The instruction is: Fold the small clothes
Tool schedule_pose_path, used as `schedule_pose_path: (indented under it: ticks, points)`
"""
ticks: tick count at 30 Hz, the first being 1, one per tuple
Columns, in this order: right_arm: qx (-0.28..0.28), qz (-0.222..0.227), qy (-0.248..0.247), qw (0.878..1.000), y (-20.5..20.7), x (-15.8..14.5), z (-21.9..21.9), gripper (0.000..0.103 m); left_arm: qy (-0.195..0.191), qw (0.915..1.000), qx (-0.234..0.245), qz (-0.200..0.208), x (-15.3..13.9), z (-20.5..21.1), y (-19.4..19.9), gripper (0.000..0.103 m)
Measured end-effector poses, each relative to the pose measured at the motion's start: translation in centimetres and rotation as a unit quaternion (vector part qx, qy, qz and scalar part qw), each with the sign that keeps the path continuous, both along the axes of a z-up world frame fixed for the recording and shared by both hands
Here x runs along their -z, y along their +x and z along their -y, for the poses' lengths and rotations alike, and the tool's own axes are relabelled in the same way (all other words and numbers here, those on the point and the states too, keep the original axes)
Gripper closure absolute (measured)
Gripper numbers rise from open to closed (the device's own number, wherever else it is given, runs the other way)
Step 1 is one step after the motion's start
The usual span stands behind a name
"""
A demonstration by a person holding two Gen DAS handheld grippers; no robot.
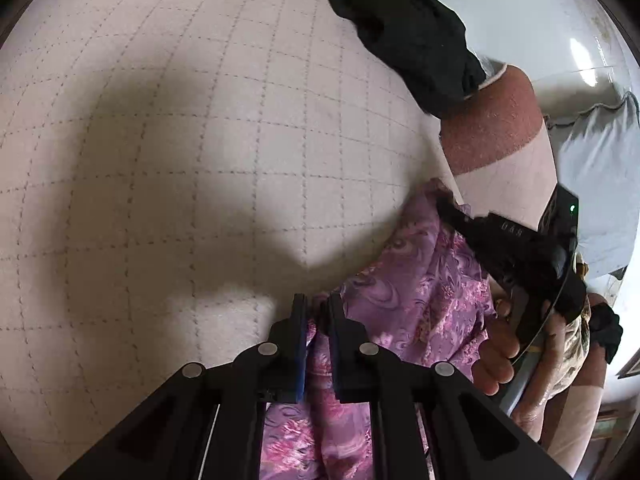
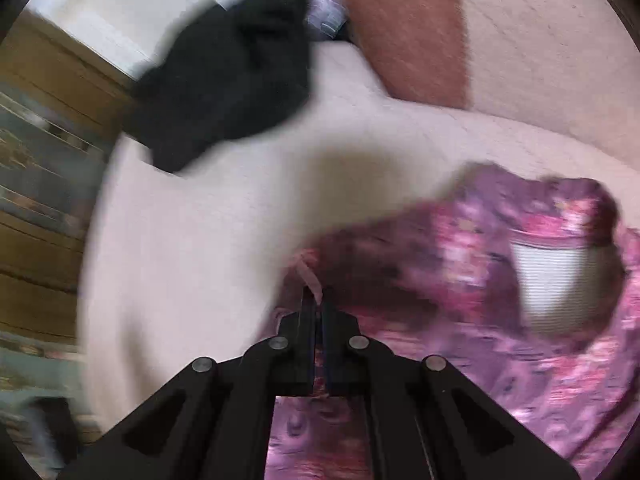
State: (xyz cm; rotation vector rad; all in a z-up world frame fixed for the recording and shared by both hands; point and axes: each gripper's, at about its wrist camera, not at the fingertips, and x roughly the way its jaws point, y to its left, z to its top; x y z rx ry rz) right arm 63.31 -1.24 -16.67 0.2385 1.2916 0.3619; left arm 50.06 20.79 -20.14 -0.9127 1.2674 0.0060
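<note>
A small purple and pink patterned garment (image 1: 420,300) hangs between my two grippers above a pale quilted surface (image 1: 180,160). My left gripper (image 1: 316,312) is shut on one edge of the garment. In the left wrist view my right gripper (image 1: 444,200) holds the far edge of the same cloth. In the blurred right wrist view my right gripper (image 2: 317,308) is shut on the garment (image 2: 500,320), which shows a white inner lining (image 2: 556,280).
A black garment (image 1: 400,28) lies at the far side of the quilted surface; it also shows in the right wrist view (image 2: 232,80). A reddish-brown and white cushion (image 1: 500,136) sits behind it. Wooden furniture (image 2: 44,120) stands to the left.
</note>
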Motion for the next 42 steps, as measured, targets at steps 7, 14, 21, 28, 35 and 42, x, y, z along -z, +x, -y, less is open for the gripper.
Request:
schedule_pose_path:
  ticks: [7, 14, 21, 28, 35, 42]
  points:
    - [0.027, 0.031, 0.068, 0.997, 0.1, -2.3, 2.0, 0.101, 0.001, 0.9998, -0.018, 0.007, -0.7, -1.1, -0.3, 0.095]
    - [0.037, 0.001, 0.007, 0.999, 0.3, 0.0, 1.3, 0.077, 0.037, 0.9990, -0.002, -0.027, 0.6, -0.9, 0.4, 0.090]
    - [0.039, 0.081, 0.085, 0.992, -10.2, -9.0, 9.8, 0.035, 0.234, 0.9716, 0.018, 0.027, -5.4, 0.8, 0.1, 0.064]
    - [0.063, 0.127, 0.054, 0.988, -24.1, -11.7, 19.4, 0.035, 0.296, 0.9431, 0.079, 0.128, -10.7, 6.3, -3.7, 0.034]
    - [0.124, 0.207, 0.025, 0.970, -32.3, -11.2, 25.8, 0.035, 0.277, 0.9328, 0.131, 0.189, -12.4, 13.3, -6.7, 0.018]
    - [0.124, 0.207, 0.063, 0.968, -32.1, -8.4, 27.5, 0.034, 0.352, 0.9100, 0.144, 0.165, -10.5, 17.0, -8.5, 0.018]
